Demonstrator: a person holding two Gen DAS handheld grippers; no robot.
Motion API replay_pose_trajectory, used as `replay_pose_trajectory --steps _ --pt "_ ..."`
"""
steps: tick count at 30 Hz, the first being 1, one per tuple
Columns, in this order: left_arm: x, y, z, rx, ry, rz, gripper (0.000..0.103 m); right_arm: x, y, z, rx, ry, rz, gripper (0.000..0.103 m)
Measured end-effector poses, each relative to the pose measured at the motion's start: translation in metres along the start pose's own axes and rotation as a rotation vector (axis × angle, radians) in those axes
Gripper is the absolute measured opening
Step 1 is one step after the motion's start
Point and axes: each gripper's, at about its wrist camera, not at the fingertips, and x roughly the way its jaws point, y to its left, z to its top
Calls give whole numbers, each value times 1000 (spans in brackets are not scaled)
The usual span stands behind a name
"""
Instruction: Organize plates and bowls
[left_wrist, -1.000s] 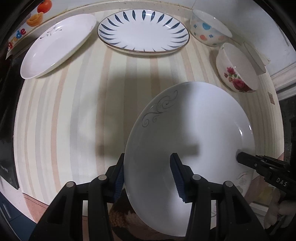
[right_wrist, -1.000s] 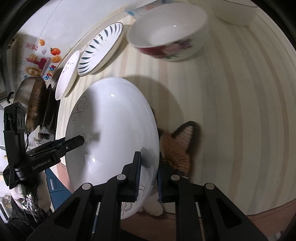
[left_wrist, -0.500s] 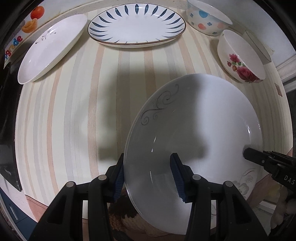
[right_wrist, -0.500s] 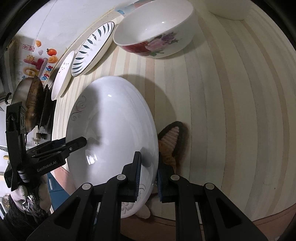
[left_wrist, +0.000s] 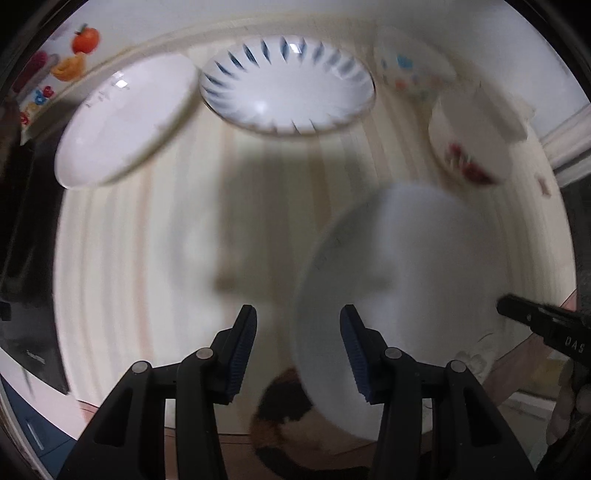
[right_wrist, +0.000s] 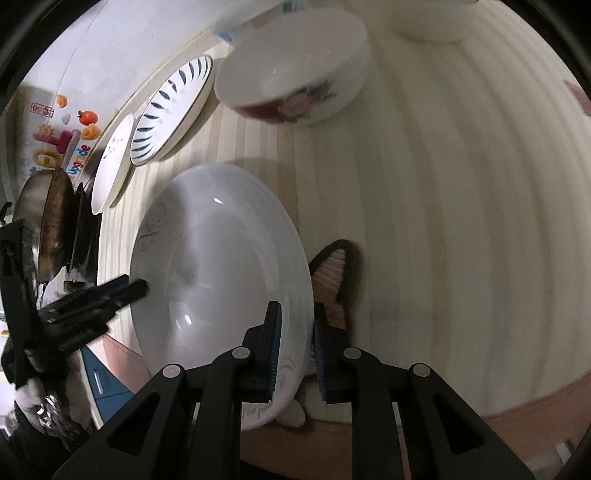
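Well, from the left: my left claw (left_wrist: 297, 321) hangs released over the cream striped tablecloth (left_wrist: 147, 258), fingers pointing almost straight down. The left rim of the round white china plate with a grey scroll on its rim (right_wrist: 221, 258) shows blurred in the gap between them, with neither pad pressing on it. From the other camera one fingertip sits right at that rim; I cannot tell whether it touches. The plate lies near the front edge of the table, face up and a little canted, partly over a brown fox-shaped mat (right_wrist: 336, 273). It is to the right of my left claw and straight under my right claw (right_wrist: 297, 314). That claw straddles the near right rim, one pad inside the well and one behind the edge. Its jaws have just been opening a touch with the rim between them, though the pads look clenched on it. Being round, the plate has no true long axis. Its oval runs from my right claw away towards the back row, scroll end farthest, so my right hand is nearer to carry it. At the back wait a plain white oval plate (left_wrist: 125, 122), a white plate with blue leaf strokes (left_wrist: 288, 88) and a white bowl with red roses (right_wrist: 291, 70).
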Motion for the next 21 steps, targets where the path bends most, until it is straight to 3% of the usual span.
replay_pose_trajectory --steps 2,4,9,13,15,21 --pt "-18 15 5 -19 -27 -9 45 -23 14 -1 4 -12 -18 23" --pt "-33 36 13 -58 -58 -23 45 -43 36 1 -4 -47 9 34" --pt "-37 95 38 -240 -107 -50 45 -59 130 48 -105 -120 138 45" --pt "-17 152 47 -395 -112 -36 45 -16 216 121 -272 -150 158 46" --pt "-7 172 52 -443 -104 -32 44 16 247 162 -322 -119 167 46" --pt "29 210 63 -546 -65 -40 45 94 308 247 -459 -52 119 46"
